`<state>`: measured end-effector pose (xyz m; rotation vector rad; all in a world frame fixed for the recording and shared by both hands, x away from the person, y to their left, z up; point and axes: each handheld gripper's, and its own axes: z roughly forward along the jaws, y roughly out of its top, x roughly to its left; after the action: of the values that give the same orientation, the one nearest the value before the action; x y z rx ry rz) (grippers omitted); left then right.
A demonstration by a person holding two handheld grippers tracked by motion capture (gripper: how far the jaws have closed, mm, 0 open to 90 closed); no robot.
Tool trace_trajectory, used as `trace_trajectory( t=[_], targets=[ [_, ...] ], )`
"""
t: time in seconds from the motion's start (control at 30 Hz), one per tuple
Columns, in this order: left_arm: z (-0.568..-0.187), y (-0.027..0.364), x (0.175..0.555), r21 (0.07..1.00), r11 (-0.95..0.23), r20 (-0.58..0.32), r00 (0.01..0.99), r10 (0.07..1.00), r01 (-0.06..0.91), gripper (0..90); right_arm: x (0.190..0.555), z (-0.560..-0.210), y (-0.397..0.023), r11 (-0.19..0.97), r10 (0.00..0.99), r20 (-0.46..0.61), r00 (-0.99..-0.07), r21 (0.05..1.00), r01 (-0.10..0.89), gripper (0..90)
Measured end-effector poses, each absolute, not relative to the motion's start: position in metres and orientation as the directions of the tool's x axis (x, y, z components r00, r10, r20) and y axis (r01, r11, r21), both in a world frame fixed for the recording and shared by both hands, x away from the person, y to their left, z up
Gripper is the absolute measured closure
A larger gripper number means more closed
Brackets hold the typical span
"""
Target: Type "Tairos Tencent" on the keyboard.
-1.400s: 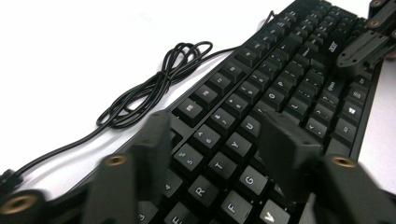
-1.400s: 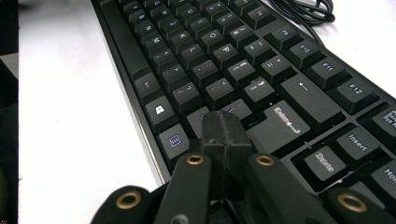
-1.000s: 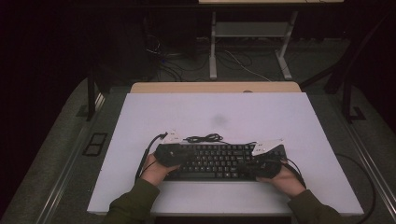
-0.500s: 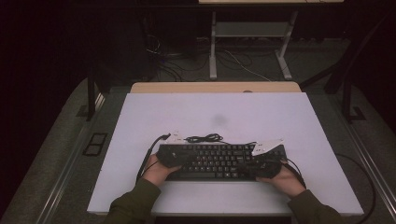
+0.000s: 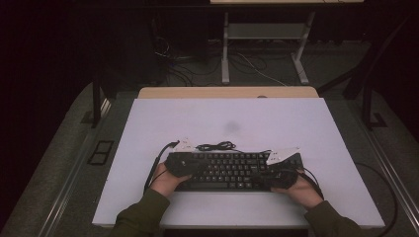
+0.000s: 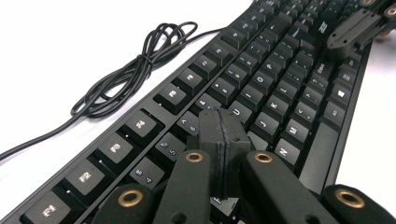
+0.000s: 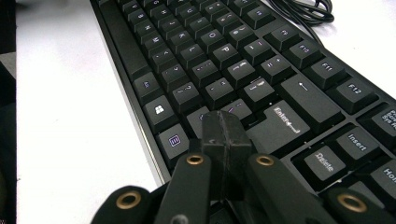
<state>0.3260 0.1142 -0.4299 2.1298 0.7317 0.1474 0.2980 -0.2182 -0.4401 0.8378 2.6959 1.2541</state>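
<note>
A black keyboard (image 5: 232, 170) lies near the front of the white table top (image 5: 237, 118). Its dark cable (image 5: 216, 146) sits bundled just behind it. My left gripper (image 5: 193, 167) rests over the keyboard's left end, and my right gripper (image 5: 271, 175) over its right end. In the left gripper view the left gripper (image 6: 223, 125) is shut, pads pressed together with nothing between them, hovering over the keyboard (image 6: 261, 79) near the number row, with the cable (image 6: 126, 79) to the left. In the right gripper view the right gripper (image 7: 225, 125) is shut and empty above the keyboard (image 7: 233, 60) near the Enter key.
A tan table edge (image 5: 227, 92) runs behind the white top. A desk frame (image 5: 267, 44) and loose floor cables (image 5: 183, 64) lie beyond it. White surface stretches behind and beside the keyboard. The other gripper (image 6: 359, 23) shows far off in the left gripper view.
</note>
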Motion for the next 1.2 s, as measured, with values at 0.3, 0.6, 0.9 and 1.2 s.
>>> trace_trajectory(
  t=[0.3,0.6,0.9,1.2],
  targets=[
    [-0.4284,0.1155,0.3256,0.778,-0.436,-0.158,0.813,0.56,0.452,73.5,0.2975,-0.4391,-0.2185,0.52,0.492,0.179,-0.852,0.725,0.452,89.7],
    [-0.4284,0.1139,0.3247,0.784,-0.427,-0.17,0.818,0.55,0.45,50.6,0.2975,-0.4329,-0.2217,0.457,0.501,0.198,-0.842,0.766,0.452,86.3],
    [-0.4289,0.1115,0.3229,0.786,-0.428,-0.174,0.825,0.537,0.445,36.0,0.3015,-0.4326,-0.2231,0.397,0.53,0.22,-0.819,0.789,0.469,47.6],
    [-0.4288,0.1124,0.3205,0.787,-0.431,-0.167,0.824,0.541,0.442,33.5,0.3031,-0.433,-0.2207,0.371,0.571,0.201,-0.796,0.801,0.469,30.0]
  ],
)
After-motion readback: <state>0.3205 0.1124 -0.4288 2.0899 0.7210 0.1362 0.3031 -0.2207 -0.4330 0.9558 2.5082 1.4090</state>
